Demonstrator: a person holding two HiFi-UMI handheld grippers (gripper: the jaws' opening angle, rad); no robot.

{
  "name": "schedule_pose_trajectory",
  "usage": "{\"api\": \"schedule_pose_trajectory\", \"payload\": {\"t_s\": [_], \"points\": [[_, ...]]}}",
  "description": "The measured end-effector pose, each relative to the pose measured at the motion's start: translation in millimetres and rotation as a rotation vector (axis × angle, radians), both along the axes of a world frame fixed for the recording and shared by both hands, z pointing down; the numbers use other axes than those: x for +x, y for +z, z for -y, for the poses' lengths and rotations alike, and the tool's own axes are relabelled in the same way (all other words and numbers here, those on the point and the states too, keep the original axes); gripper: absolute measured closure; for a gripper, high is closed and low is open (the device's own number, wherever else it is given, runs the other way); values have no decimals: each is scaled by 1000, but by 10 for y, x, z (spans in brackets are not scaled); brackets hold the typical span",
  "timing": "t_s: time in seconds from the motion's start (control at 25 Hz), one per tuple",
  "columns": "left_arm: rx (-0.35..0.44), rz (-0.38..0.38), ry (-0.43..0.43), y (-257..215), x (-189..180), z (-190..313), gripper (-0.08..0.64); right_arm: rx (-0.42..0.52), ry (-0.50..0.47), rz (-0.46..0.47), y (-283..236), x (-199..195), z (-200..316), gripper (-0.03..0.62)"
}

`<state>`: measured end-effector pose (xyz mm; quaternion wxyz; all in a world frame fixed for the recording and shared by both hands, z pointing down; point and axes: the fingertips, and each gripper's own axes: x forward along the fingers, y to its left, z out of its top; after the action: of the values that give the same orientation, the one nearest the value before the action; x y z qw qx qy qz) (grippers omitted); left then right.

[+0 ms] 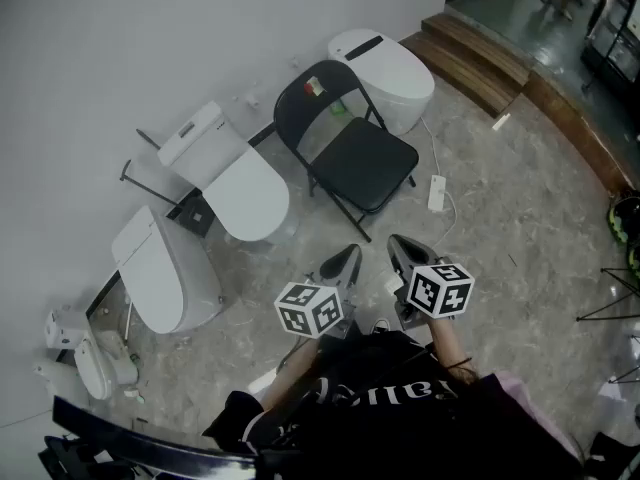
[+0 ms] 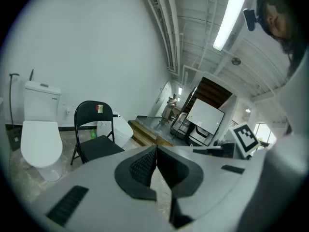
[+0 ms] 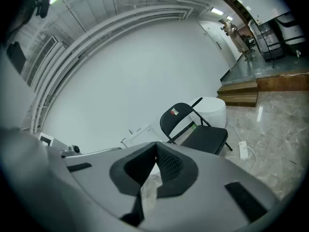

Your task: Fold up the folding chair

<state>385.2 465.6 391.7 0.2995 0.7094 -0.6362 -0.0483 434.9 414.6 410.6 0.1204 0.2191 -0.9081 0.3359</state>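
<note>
Polished stone floor (image 1: 510, 218) runs along a white wall, and the folding chair (image 1: 362, 160) stands on it fully open, backrest toward the wall, with toilets (image 1: 245, 188) close on either side. Folding has not begun. Risks, as I judge them: the smooth floor may let the chair slide or tip if the seat is pushed from one side only. The neighbouring toilets leave little room for the frame to swing. The power strip (image 1: 437, 192) and its cord lie just beside the front leg and could snag. My left claw (image 1: 343, 260) and right claw (image 1: 402, 250) are both closed tight and hold nothing, so each must open before any grip. They hang side by side, angled slightly down. The chair stands ahead of both, well apart, with bare floor between.
</note>
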Motion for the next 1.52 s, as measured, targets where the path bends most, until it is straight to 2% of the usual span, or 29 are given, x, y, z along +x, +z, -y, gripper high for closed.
{"api": "schedule_pose_trajectory", "payload": {"t_s": [0.24,0.44,0.6,0.8,1.0,1.12,1.28,1.52], "points": [[-3,4,-16,34,-192,260,555,-15,7,9,58,-104,305,580],[4,9,-31,97,-557,535,555,-23,24,3,164,-314,574,580],[17,6,-18,142,-946,865,555,-10,42,0,181,-633,880,580],[23,-6,60,88,-1486,1337,555,8,69,-1,116,-1221,1323,580],[54,-16,152,18,-2076,1789,557,-29,115,34,138,-1896,1743,580],[84,-36,203,13,-2344,2025,556,-40,145,32,187,-2155,1904,580],[44,-78,197,180,-2648,2270,556,-46,175,-18,312,-2278,2021,580],[-32,-73,147,431,-3092,2641,555,-104,228,-72,524,-2182,2165,580]]}}
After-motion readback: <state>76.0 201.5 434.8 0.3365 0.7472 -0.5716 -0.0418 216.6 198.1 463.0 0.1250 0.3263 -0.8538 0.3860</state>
